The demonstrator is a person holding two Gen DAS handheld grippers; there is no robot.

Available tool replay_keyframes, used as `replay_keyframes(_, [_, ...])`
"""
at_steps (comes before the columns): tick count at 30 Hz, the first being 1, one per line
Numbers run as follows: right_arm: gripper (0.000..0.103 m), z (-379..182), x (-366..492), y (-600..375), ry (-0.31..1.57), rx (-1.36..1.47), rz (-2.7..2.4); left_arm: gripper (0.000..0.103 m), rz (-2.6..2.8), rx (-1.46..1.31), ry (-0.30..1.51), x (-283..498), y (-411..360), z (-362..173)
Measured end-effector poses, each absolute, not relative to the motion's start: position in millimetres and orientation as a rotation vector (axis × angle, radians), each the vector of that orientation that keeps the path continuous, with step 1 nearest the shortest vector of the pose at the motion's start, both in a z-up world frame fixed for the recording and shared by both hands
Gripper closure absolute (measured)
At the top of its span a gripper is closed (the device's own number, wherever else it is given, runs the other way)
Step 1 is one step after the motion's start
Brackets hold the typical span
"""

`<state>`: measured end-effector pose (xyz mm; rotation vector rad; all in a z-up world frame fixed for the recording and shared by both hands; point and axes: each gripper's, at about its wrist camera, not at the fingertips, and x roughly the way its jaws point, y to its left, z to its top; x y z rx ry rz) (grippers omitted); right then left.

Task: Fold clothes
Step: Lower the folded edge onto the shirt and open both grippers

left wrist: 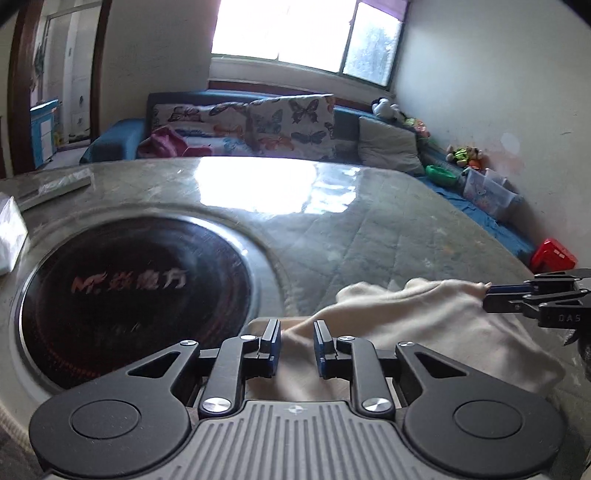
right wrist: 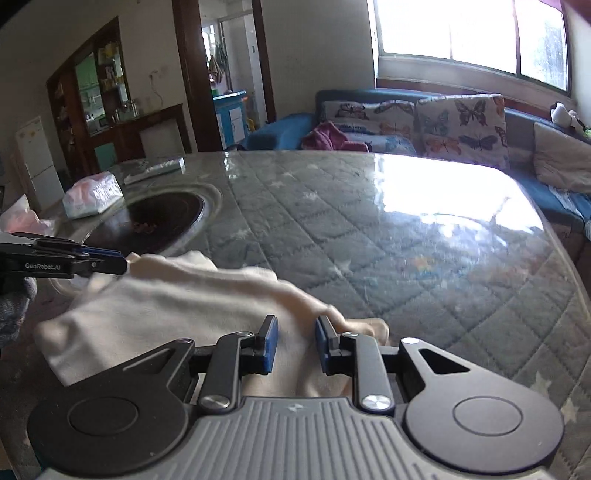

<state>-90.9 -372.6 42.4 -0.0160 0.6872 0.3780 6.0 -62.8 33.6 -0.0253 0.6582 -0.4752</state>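
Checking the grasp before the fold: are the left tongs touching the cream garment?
Touching. The right wrist view shows the left tongs pinching the cream garment at its corner edge.

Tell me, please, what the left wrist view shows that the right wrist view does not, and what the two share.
Only the left wrist view shows the red stool, the clear storage boxes by the wall and the lettering on the black cooktop. Only the right wrist view shows the wooden cabinet, the white fridge and the tissue pack. Both show the cream garment on the quilted table cover, the butterfly cushions, the window, and the left claw and right claw, each with garment fabric between its blue pads.
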Motion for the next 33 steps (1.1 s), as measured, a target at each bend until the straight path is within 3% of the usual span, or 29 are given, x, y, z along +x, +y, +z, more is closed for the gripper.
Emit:
replay_keyframes(14, [0.081,37,-68,-355,0.687,-0.007,0.387,0.079,-0.466,0.015,0.678,19,-79,31])
replay_keyframes(16, [0.081,42,-77,-354,0.674,-0.011,0.395,0.075,-0.461,0.005,0.668,12,-75,35])
replay_keyframes(18, [0.081,45,-88,-350,0.665,-0.020,0.411,0.064,-0.457,-0.011,0.658,4,-69,42])
replay_keyframes(24, [0.081,46,-128,-328,0.651,-0.079,0.482,0.051,-0.435,-0.055,0.657,-32,-56,45])
replay_keyframes(33, [0.080,36,-163,-276,0.619,-0.243,0.570,0.051,-0.355,-0.011,0.662,-63,-48,29])
